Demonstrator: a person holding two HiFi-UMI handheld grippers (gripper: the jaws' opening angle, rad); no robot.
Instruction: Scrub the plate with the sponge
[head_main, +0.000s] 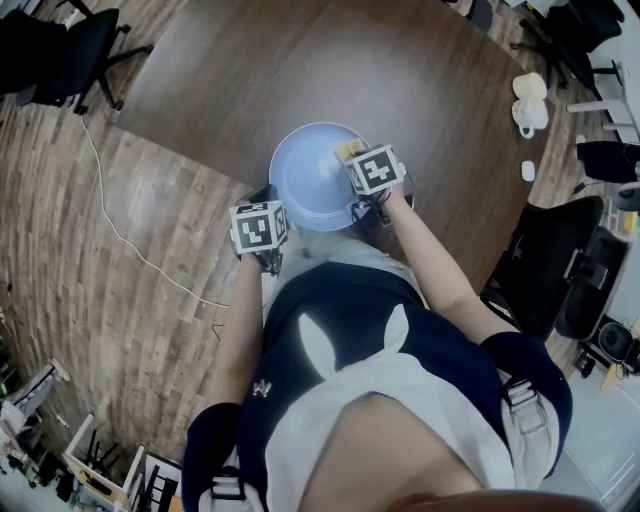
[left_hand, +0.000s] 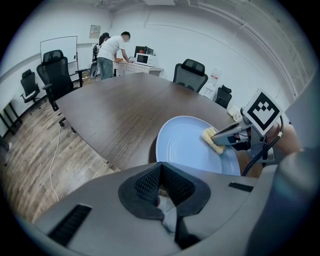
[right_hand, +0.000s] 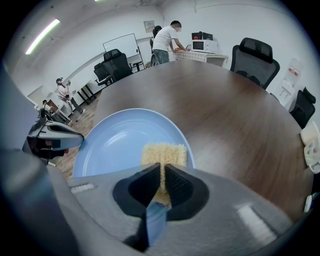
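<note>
Pinching the yellow sponge (right_hand: 165, 151) in the right gripper (right_hand: 162, 168), jaws narrowed onto it, far end pressed to the right inner side of the plate (right_hand: 117, 142). Shut tight on nothing in the left gripper (left_hand: 160, 168), held just off the plate's near-left rim. Beneath the plate, a dark wooden table (right_hand: 225, 110); well beyond the plate, an office chair (right_hand: 252, 55).

Head view steeply down; all views share plate (head_main: 300, 170).
</note>
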